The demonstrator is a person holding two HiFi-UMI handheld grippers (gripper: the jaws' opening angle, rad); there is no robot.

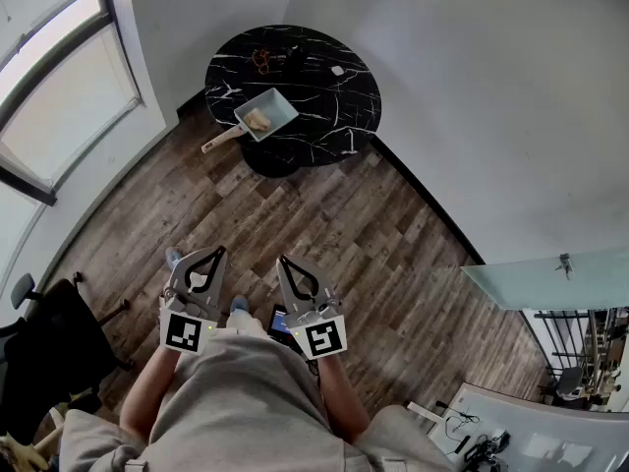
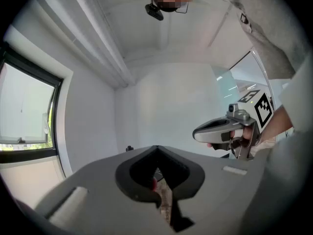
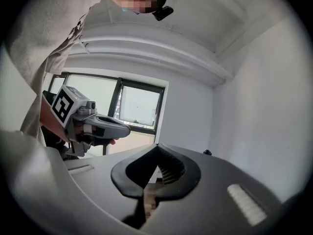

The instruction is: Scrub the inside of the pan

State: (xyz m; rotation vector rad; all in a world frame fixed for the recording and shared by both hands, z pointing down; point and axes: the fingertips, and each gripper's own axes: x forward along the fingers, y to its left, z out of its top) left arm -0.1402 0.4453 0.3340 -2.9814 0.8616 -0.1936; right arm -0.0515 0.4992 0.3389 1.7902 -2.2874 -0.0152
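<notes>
Head view shows a square pale-blue pan (image 1: 280, 106) holding a tan object (image 1: 257, 120).

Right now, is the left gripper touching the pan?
Apart. The head view shows the left gripper near the person, with wooden floor between it and the pan on the table.

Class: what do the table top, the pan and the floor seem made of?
Table top: glossy black marble or an imitation, white veins.
Pan: probably pale coated metal, matte; handle looks wooden.
Floor: wood-look planks, visible grain.
</notes>
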